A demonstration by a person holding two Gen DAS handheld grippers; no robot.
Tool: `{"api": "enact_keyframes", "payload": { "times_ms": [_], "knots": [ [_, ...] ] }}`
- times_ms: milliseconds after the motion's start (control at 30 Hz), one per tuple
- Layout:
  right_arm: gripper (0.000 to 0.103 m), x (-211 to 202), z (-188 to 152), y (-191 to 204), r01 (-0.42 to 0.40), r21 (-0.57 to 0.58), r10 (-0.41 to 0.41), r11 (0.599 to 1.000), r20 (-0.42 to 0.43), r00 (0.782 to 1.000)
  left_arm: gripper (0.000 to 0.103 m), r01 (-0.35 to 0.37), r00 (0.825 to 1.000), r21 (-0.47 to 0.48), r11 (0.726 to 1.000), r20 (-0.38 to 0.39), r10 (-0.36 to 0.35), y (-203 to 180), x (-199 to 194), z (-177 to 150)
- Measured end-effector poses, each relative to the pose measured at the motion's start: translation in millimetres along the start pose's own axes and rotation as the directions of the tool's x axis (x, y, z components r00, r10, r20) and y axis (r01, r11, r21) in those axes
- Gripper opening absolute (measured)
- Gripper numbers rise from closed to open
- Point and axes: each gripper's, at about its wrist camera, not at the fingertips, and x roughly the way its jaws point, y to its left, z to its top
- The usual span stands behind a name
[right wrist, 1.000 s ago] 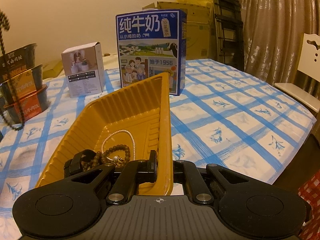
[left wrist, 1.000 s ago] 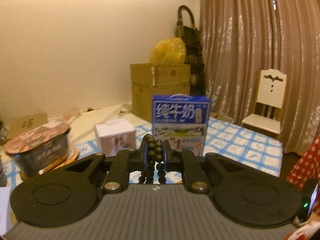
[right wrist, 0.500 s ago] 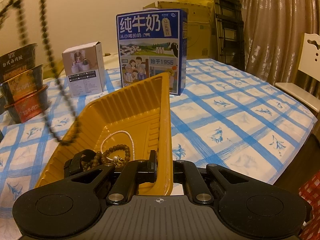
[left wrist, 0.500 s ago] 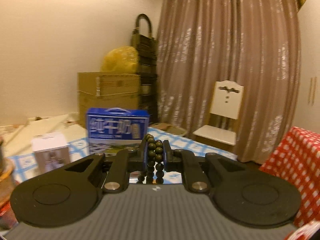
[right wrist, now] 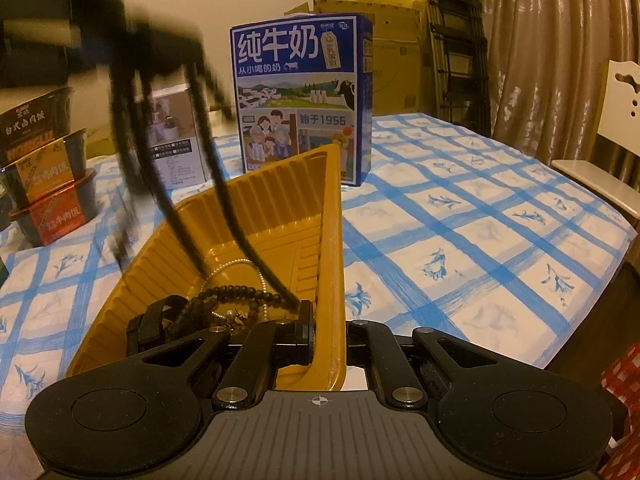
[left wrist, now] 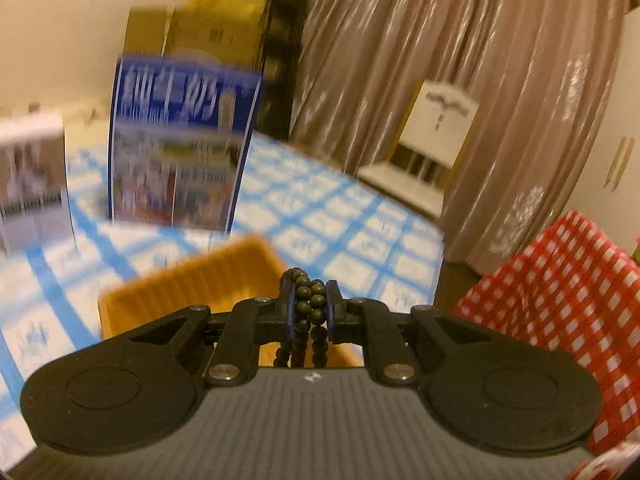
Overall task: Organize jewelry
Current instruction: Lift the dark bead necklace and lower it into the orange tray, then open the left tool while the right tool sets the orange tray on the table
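Observation:
My left gripper [left wrist: 310, 303] is shut on a string of dark green beads [left wrist: 309, 305], bunched between its pads and hanging below them. It hovers over the yellow tray [left wrist: 208, 280]. In the right wrist view the blurred left gripper sits at the upper left, and the bead string [right wrist: 212, 168] dangles from it in long loops down into the yellow tray [right wrist: 280, 216]. My right gripper [right wrist: 326, 326] is shut on the tray's near right rim. Inside the tray lie a pearl strand [right wrist: 240, 266], a brown bead bracelet [right wrist: 236, 294] and a black band [right wrist: 154, 322].
A blue milk carton [right wrist: 300, 96] and a small white box [right wrist: 172, 136] stand behind the tray on the blue-checked tablecloth [right wrist: 460, 220]. Stacked food bowls [right wrist: 44, 168] sit at the left. A white chair [left wrist: 432, 140] and a curtain stand beyond the table's right edge.
My left gripper has swung right and down over the tray, carrying the beads; their loops now reach into the tray. The right gripper and tray have stayed still.

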Motion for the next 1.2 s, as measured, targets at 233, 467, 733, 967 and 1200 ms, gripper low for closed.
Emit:
{"api": "enact_keyframes", "payload": {
  "times_ms": [233,467,733,967,1200],
  "knots": [
    [0.006,1,-3,-3,-0.002,0.012,0.002,1.0,-0.007,1.0,0.013,-0.035,0.99,-0.058,0.998,-0.139,0.027,19,34,-40],
    [0.006,1,-5,-3,0.001,0.02,0.0,1.0,-0.01,1.0,0.021,-0.041,0.979,-0.075,0.996,-0.2,0.025,26,43,-58],
    [0.006,2,-5,-4,0.001,0.03,-0.001,1.0,-0.01,1.0,0.049,-0.087,0.983,-0.09,0.992,-0.167,0.071,28,28,-59],
    [0.006,7,-4,-7,-0.011,0.074,0.011,0.997,0.001,1.0,0.052,-0.188,0.977,-0.1,0.977,-0.118,0.176,48,-12,-62],
    [0.006,29,11,4,-0.058,0.118,0.055,0.991,0.023,0.998,0.052,-0.315,0.946,-0.137,0.939,-0.121,0.3,81,-45,-76]
  ]
}}
